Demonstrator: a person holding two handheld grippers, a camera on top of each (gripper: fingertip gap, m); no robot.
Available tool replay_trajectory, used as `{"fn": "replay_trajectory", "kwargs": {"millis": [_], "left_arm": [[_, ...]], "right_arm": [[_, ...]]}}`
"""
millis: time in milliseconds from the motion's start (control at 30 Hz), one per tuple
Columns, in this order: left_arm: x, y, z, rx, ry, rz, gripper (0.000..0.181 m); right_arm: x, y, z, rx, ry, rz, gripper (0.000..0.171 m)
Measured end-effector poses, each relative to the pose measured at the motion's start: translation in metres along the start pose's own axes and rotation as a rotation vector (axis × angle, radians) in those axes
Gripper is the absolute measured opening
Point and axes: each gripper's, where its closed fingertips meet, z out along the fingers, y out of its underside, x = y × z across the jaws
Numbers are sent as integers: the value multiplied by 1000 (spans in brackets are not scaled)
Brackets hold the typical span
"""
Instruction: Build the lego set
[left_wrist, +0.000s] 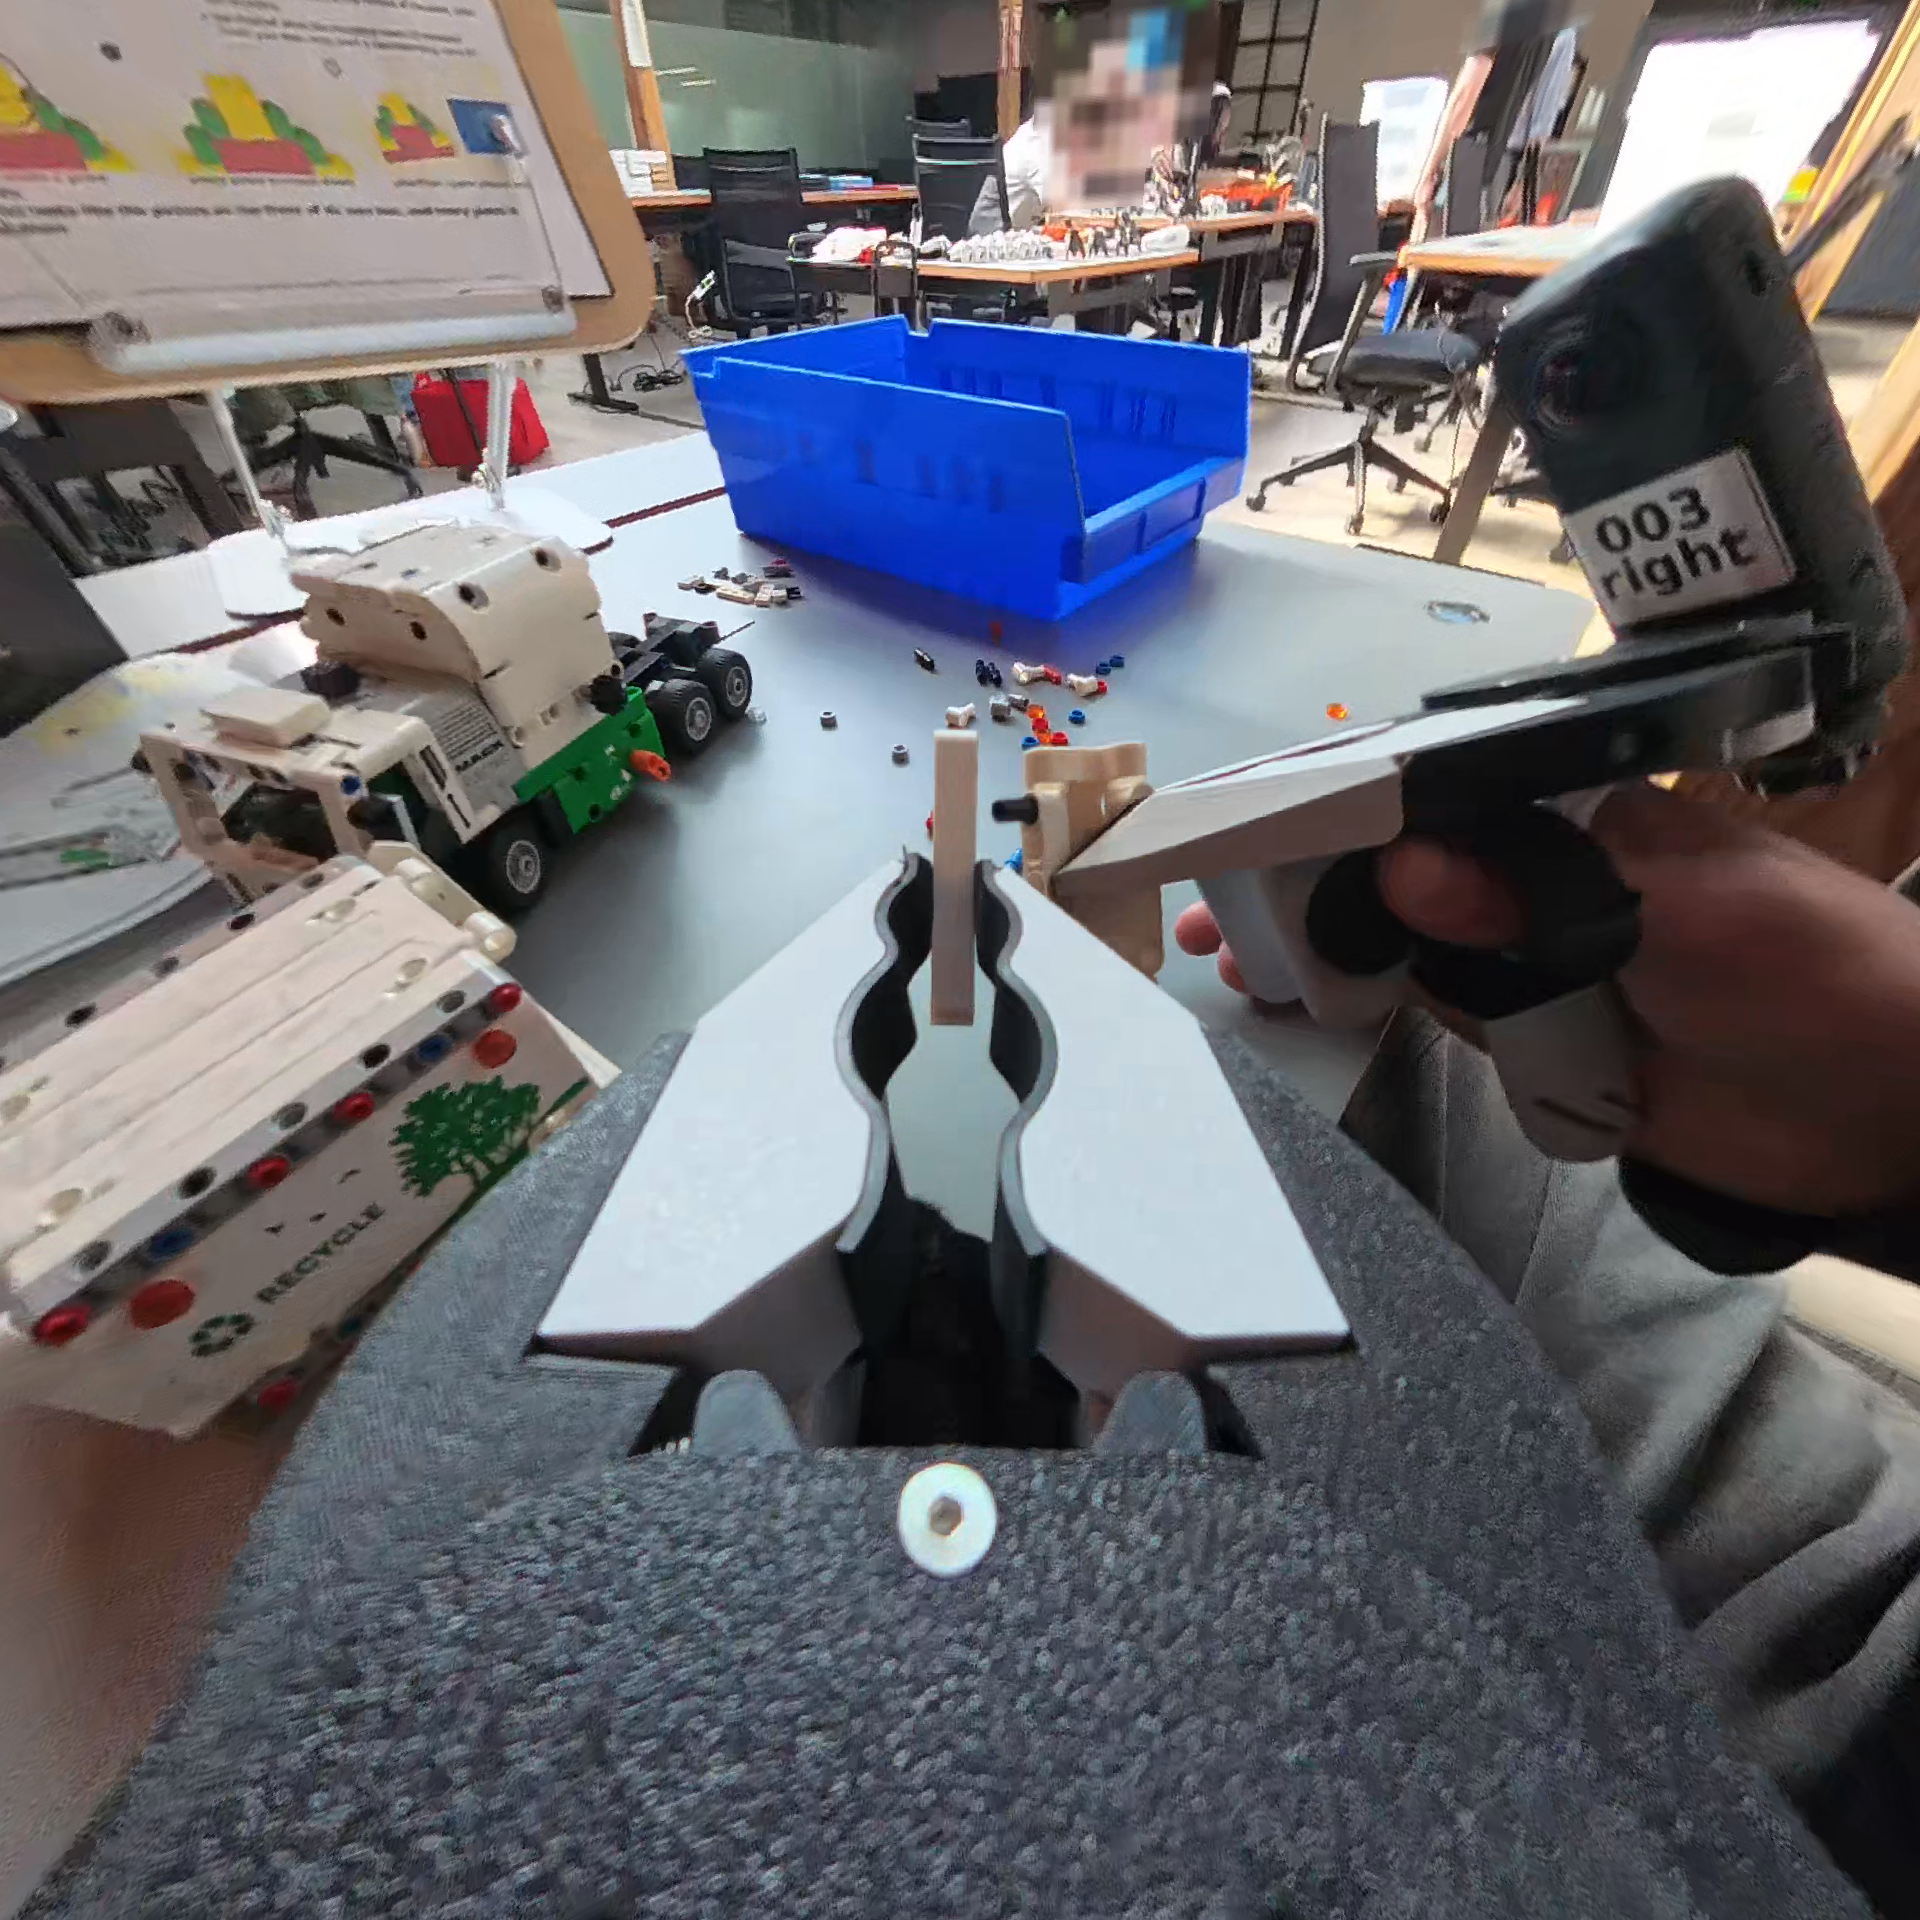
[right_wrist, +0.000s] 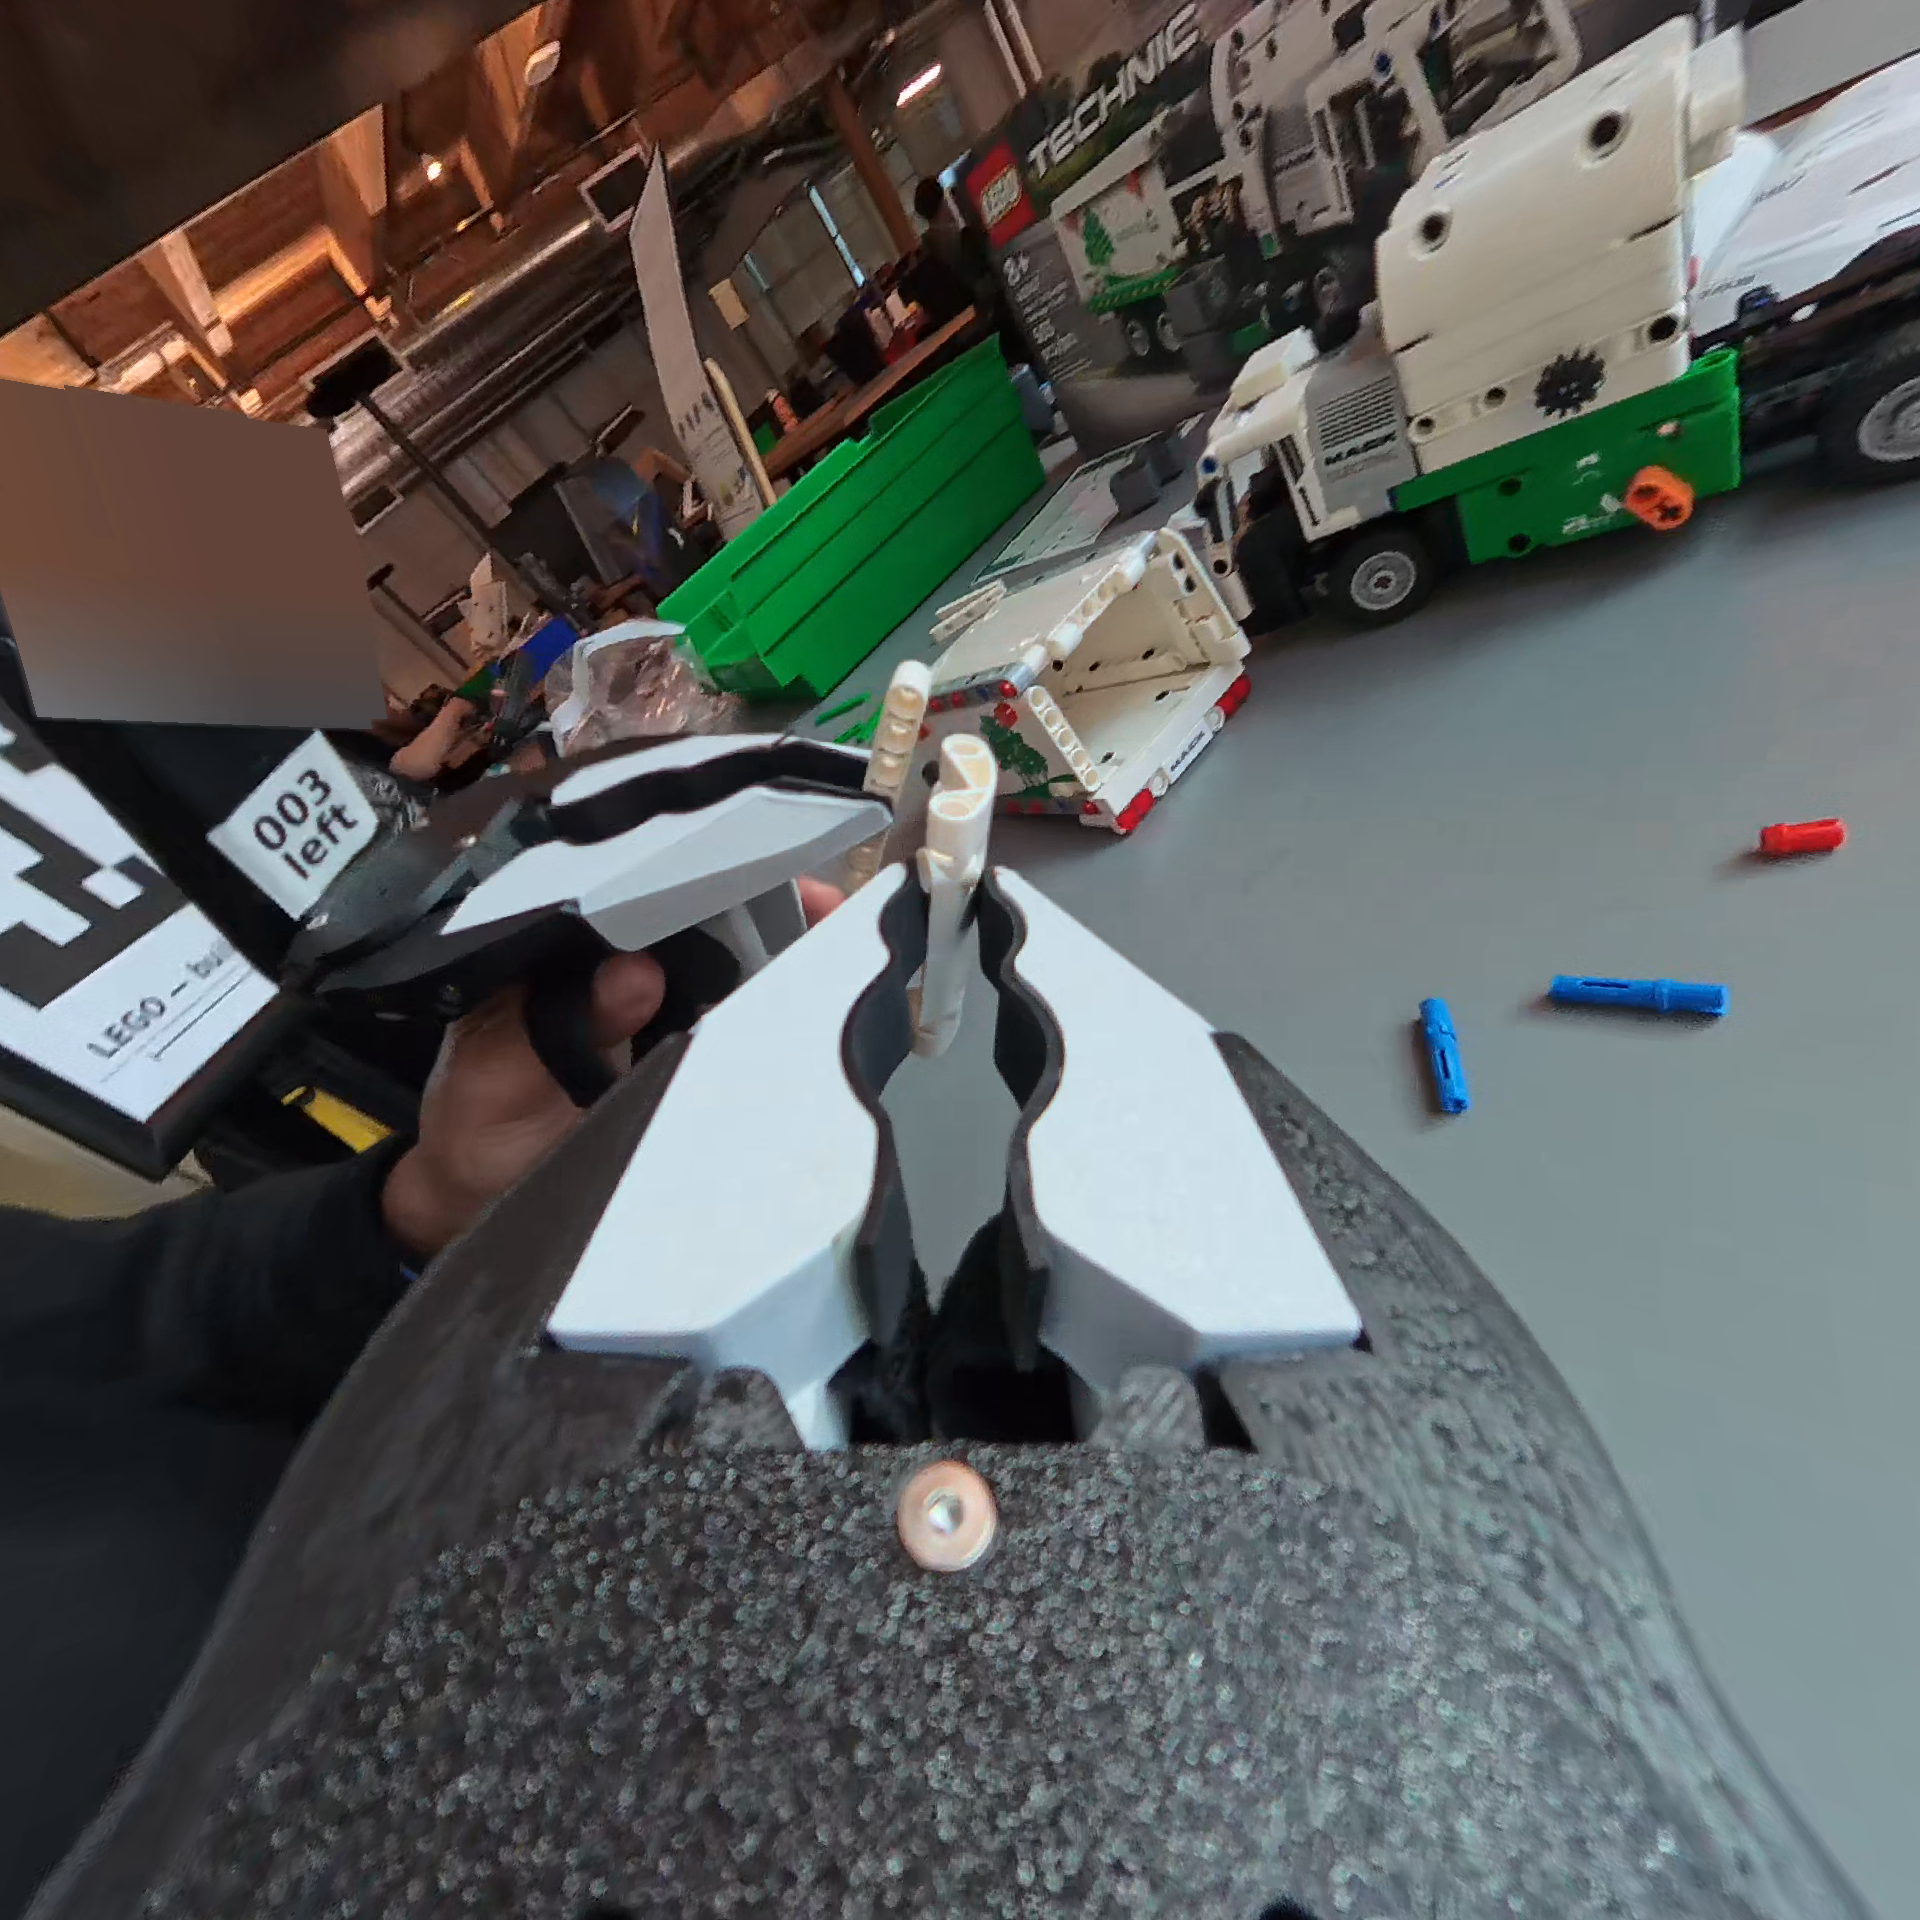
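My left gripper is shut on a thin white beam that it holds upright above the table. My right gripper is shut on a white angled connector piece. In the left wrist view the right gripper comes in from the right, and its piece, with a black pin sticking out, sits just right of the beam. In the right wrist view the left gripper holds the beam just left of the connector. The white and green truck stands at the left.
A white container body with a green tree print lies near the left edge. A blue bin stands at the back. Small loose pins lie scattered mid-table. Blue pins and a red pin lie right. A green bin and the set's box stand behind.
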Motion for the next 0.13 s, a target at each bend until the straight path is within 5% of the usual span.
{"fn": "replay_trajectory", "kwargs": {"millis": [33,133], "left_arm": [[-3,1,-1,1,-6,-25,5],[-4,5,-3,-6,-4,-42,5]], "right_arm": [[-1,-4,1,32,3,26,8],[-8,3,8,14,8,58,8]]}}
